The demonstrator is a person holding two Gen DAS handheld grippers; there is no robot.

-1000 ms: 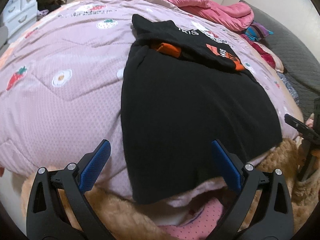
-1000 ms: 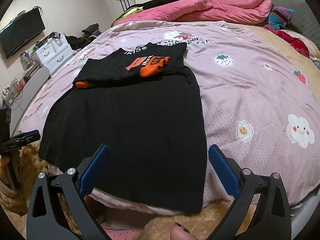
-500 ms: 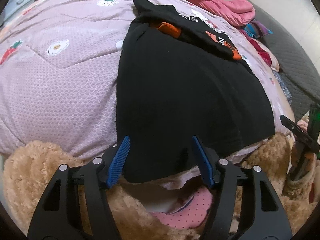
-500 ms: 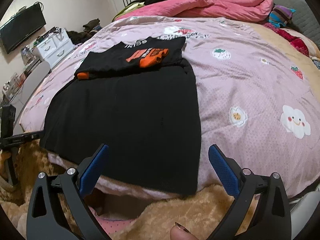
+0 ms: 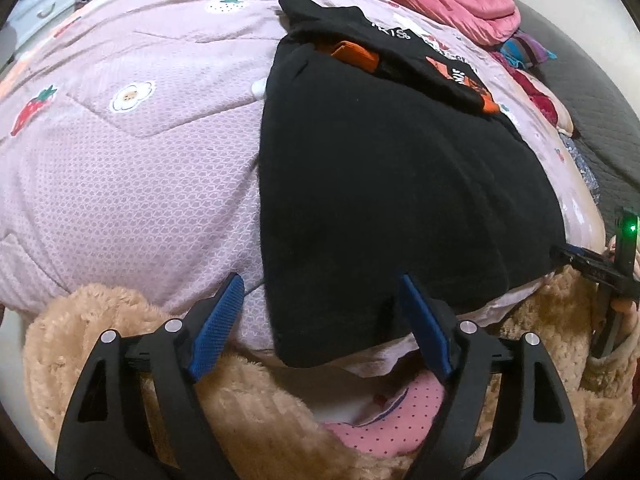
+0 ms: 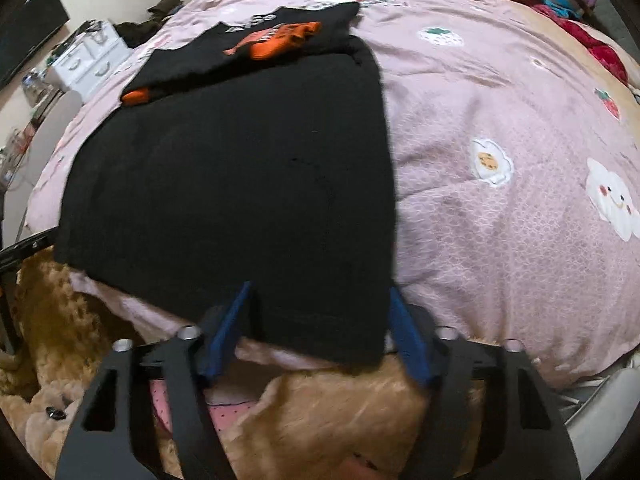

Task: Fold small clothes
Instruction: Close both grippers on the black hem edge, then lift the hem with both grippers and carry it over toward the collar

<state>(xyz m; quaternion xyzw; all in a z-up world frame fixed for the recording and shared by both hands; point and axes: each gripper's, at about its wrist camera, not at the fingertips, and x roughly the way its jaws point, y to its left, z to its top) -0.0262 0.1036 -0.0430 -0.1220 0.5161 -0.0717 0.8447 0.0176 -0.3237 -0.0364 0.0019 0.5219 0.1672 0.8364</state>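
Left wrist view — two black garments (image 5: 392,200), both grippers (image 5: 320,320) (image 6: 316,328) with jaws released.

Bed covered by a pale pink quilt (image 5: 132,168), printed with strawberry (image 5: 34,109), flower (image 5: 131,96) and cloud (image 6: 612,200) motifs. A bright pink comforter (image 5: 448,0) lies bunched at the far end of the bed. Tan plush fabric (image 5: 256,408) occupies the near edge, with a pink dotted cloth (image 5: 384,424) showing against it. A white drawer unit (image 6: 86,62) stands beside the bed on the left; a dark wall-mounted screen (image 6: 28,36) is above it. Grey quilted upholstery (image 5: 592,112) borders the far right side.
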